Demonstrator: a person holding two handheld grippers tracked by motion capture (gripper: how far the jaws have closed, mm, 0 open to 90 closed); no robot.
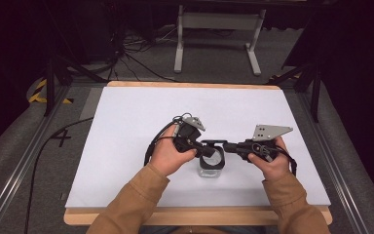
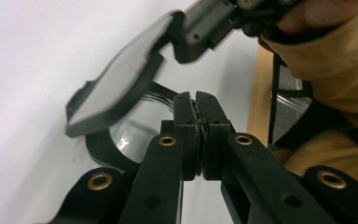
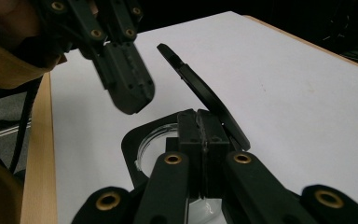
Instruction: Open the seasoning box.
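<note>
Risk of the hinged lid [image 1: 213, 143] dropping or the clear jar [image 1: 211, 165] tipping near the front of the desk [image 1: 126, 117]
Jar stands upright on the white desk between the two hands, its black flip lid raised; the right hand-held gripper [image 3: 204, 122] has its jaws pressed together beside the lid's lower edge at the jar's black collar [image 3: 131, 144], though whether it pinches the lid I cannot tell, and the left hand-held gripper [image 2: 196, 105] is also closed with nothing between its pads, just beside the rim; a sideways push from either closed tip could likely skid or topple the light jar, and a slipping contact could let the lid snap shut
</note>
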